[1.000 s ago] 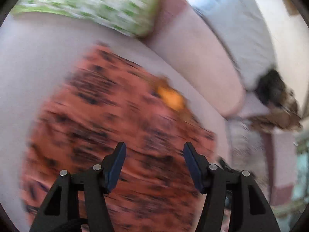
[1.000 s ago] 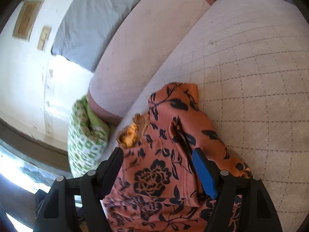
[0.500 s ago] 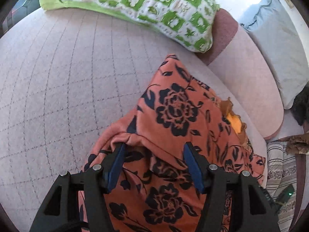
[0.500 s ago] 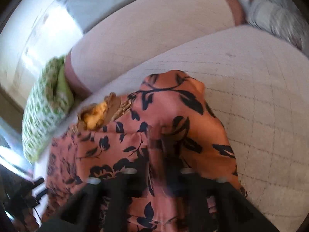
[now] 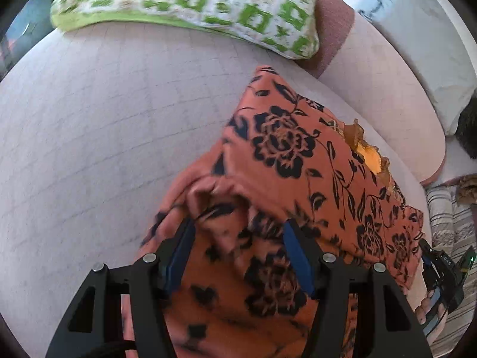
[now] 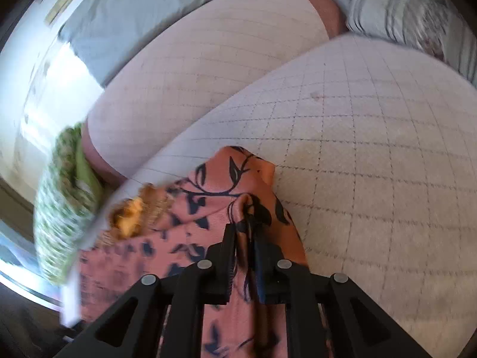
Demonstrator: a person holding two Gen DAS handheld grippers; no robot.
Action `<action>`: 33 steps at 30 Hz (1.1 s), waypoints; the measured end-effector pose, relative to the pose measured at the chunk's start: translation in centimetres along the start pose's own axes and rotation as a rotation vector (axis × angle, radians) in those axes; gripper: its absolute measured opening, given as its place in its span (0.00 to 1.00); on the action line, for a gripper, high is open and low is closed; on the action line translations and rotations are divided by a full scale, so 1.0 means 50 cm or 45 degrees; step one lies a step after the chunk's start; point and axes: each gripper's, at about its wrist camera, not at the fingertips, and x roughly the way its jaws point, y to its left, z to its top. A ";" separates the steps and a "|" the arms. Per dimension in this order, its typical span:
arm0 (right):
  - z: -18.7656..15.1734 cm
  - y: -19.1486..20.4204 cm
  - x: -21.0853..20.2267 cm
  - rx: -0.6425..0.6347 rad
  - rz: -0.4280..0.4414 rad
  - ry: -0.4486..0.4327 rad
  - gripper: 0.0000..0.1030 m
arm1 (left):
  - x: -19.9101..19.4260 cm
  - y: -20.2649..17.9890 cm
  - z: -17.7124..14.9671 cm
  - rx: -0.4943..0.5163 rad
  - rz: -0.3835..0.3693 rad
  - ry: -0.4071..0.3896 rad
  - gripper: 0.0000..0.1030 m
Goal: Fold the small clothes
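Since the earlier frames, lowered onto the orange floral garment [image 5: 298, 155] at lower centre of the quilted cushion [image 5: 104, 119]: left gripper [image 5: 238, 238] wide, straddling a raised fold; right gripper [image 6: 246, 235] narrow, opening slightly, cloth edge pinched, garment running toward upper left.

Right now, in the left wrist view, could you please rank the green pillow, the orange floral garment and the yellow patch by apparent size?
1. Orange floral garment: fills most of the lower frame, though it lies nearest the camera.
2. Green pillow: farther off and cut by the frame edge, so its true size is unsure.
3. Yellow patch: clearly smallest.
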 end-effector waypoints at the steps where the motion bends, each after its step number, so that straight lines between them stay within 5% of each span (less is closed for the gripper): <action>1: 0.001 0.000 -0.021 0.002 0.010 -0.024 0.14 | -0.027 0.016 -0.010 -0.019 -0.010 -0.019 0.61; 5: -0.022 -0.013 -0.085 0.020 0.051 -0.017 0.14 | -0.135 0.068 -0.087 0.005 0.025 -0.099 0.61; 11: -0.106 -0.029 -0.207 0.001 0.191 0.005 0.24 | -0.265 0.136 -0.237 0.065 0.065 -0.072 0.67; 13: -0.151 -0.040 -0.260 0.000 0.254 0.024 0.39 | -0.291 0.150 -0.268 0.065 0.028 -0.060 0.67; 14: -0.173 -0.049 -0.286 0.013 0.284 0.033 0.65 | -0.304 0.158 -0.280 0.058 0.014 -0.061 0.67; 15: -0.186 -0.058 -0.305 0.025 0.308 0.030 0.80 | -0.311 0.163 -0.293 0.045 0.003 -0.066 0.67; 20: -0.278 -0.105 -0.422 -0.037 0.346 0.086 0.80 | -0.299 0.183 -0.345 0.053 -0.046 -0.008 0.67; 28: -0.358 -0.173 -0.483 -0.016 0.253 0.163 0.80 | -0.235 0.183 -0.362 0.036 -0.073 0.040 0.48; 33: -0.399 -0.209 -0.446 0.043 0.211 0.259 0.77 | -0.211 0.155 -0.360 0.070 -0.331 -0.006 0.56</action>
